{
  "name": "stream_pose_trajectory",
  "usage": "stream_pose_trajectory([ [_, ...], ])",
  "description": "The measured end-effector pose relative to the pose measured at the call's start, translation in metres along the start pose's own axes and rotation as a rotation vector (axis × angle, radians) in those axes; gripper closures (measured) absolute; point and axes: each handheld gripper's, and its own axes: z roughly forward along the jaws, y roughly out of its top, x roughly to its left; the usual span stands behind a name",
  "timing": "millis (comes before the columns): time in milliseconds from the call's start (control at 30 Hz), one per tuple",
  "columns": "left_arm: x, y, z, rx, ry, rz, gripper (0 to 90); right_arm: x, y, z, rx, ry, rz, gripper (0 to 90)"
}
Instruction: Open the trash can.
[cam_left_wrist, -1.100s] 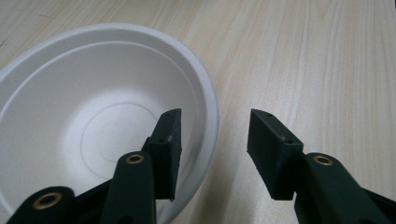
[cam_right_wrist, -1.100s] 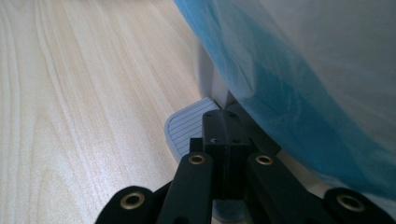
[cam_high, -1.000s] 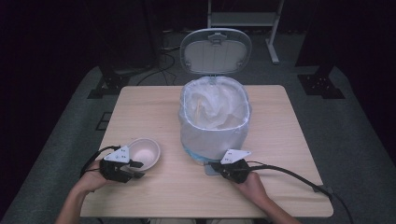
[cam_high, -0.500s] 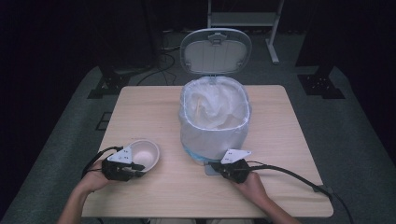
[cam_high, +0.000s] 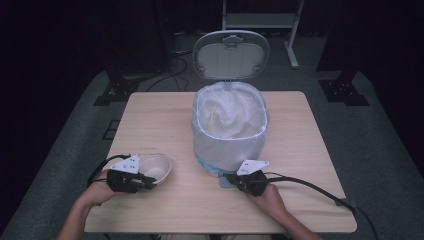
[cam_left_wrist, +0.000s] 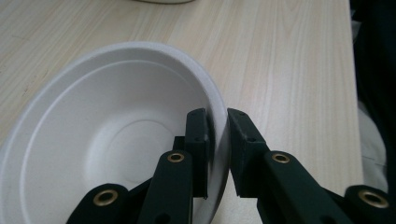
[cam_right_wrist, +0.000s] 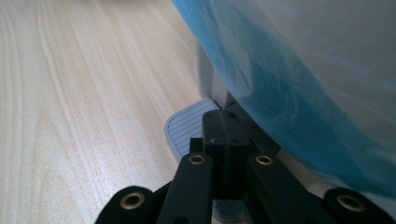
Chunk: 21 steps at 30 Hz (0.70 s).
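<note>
Left gripper (cam_left_wrist: 218, 135) – jaws have just been closing, now pinching near rim of white paper bowl (cam_left_wrist: 107, 144), one jaw inside wall, one outside. Bowl sits on table (cam_high: 165, 120) at front left, well apart from lined bin (cam_high: 229, 125) with lid (cam_high: 231, 54) raised. Right gripper (cam_right_wrist: 223, 135) – jaws fully together, nothing between, tips pressing down on bin's pedal (cam_right_wrist: 187, 128). Risks: thin rim may buckle or slip from pinch when lifted; pressure easing off pedal would drop lid before bowl arrives.
</note>
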Motion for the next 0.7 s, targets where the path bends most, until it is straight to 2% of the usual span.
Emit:
stream_pose_trajectory([
  [367, 0.0, 0.008, -0.011, -0.037, -0.034, -0.003, 82.2, 0.0, 0.0, 0.0, 0.0, 0.0, 0.001, 90.0],
  [700, 0.0, 0.011, -0.019, -0.064, -0.048, -0.004, 82.9, -0.001, 0.0, 0.0, 0.001, 0.004, 0.006, 90.0],
])
